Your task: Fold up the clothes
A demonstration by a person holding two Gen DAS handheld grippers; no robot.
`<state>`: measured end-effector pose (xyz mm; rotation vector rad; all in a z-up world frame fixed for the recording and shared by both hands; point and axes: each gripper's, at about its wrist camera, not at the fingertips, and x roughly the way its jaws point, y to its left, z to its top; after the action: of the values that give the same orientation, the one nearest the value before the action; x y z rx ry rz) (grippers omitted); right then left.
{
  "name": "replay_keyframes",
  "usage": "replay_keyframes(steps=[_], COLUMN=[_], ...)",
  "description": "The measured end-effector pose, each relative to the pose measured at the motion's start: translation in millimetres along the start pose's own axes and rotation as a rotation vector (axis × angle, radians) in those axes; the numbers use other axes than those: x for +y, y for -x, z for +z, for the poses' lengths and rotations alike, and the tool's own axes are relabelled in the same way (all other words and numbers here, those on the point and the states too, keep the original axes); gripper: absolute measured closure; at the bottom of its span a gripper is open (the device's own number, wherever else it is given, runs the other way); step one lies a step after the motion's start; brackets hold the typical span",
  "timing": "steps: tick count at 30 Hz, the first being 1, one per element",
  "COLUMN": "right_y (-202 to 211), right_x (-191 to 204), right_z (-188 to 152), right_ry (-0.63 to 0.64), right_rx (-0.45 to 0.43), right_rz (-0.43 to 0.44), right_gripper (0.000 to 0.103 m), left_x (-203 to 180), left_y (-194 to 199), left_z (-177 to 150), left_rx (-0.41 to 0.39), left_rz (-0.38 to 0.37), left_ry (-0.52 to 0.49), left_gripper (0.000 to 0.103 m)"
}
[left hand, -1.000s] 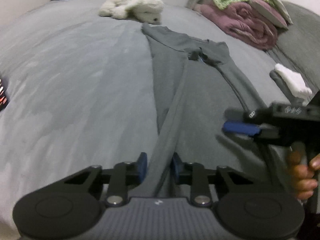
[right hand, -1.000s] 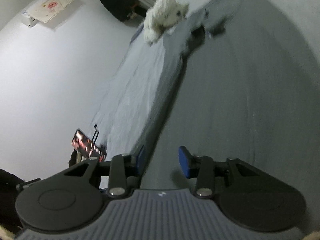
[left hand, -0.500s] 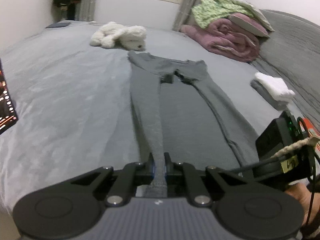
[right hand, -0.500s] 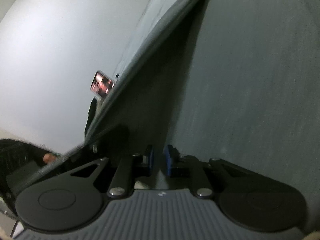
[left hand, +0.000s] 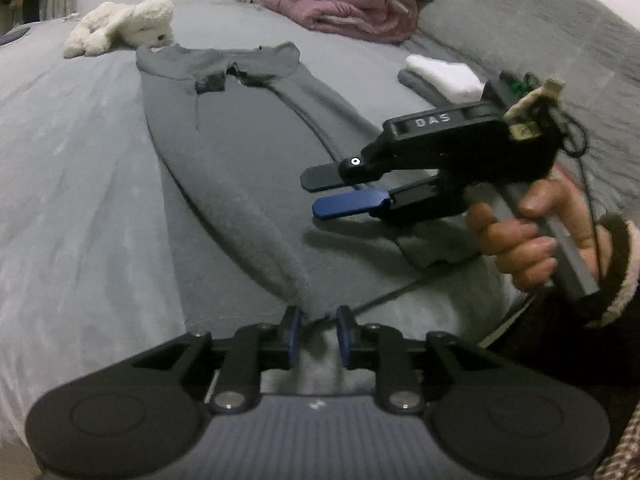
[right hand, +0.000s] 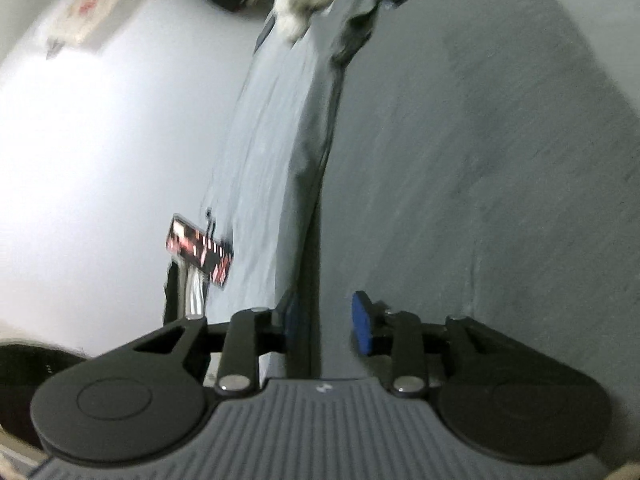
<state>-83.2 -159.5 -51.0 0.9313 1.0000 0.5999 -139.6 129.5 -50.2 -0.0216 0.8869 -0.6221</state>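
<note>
A pair of dark grey leggings (left hand: 224, 128) lies flat on a grey bedspread (left hand: 72, 184), waistband toward the top centre of the left wrist view and the two legs running down toward the lower middle and right. The left gripper (left hand: 318, 336) sits at the bottom centre of that view, its blue-padded fingers (left hand: 293, 334) parted a little with the cuff end of one leg lying between them; whether the pads press the cloth cannot be told, though a gap shows beside the fabric. At the right of the same view the right gripper (left hand: 344, 192) hangs above the other leg, held by a hand (left hand: 532, 240) in a dark sleeve with a fleecy cuff; its two fingers stand apart with nothing between them. In the right wrist view the scene is tilted and blurred: the right gripper (right hand: 324, 328) shows its fingers wide apart over grey cloth, the leggings (right hand: 316, 152) stretching up the middle of the frame. A white plush toy (left hand: 124, 26) rests at the upper left just beyond the waistband, a heap of pink and green bedding (left hand: 352, 4) at the top centre, and folded white and grey clothes (left hand: 440, 76) at the right. A lit phone screen (right hand: 198, 250) appears at the left of the right wrist view.
</note>
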Motion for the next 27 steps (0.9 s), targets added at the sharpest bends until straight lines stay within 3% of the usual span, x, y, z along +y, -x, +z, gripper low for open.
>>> replay_keyframes(steps=[9,13,21,27], right_y=[-41.8,-42.4,-61.1,-66.9], right_x=[-3.0,-12.3,-16.8,-19.4], right_z=[15.3,25.4,48.3,63.8], right_ry=[-0.085,-0.091,-0.118,-0.147], right_rx=[-0.029,-0.042,-0.098,-0.127], right_rz=[0.015,0.017,-0.004,-0.012], right_gripper=[0.066,0.066,0.066,0.066], left_x=[16.2,21.6,40.6,55.0], left_y=[2.5,-4.4,-27.6,-29.7], left_z=[8.9,12.7,15.0,6.6], left_rx=[-0.108,-0.134,-0.133,-0.191], left_rz=[0.084,0.124,0.105,0.034], left_ry=[0.129,0.161,0.192,0.251], left_gripper=[0.076,0.07,0.072,0.072])
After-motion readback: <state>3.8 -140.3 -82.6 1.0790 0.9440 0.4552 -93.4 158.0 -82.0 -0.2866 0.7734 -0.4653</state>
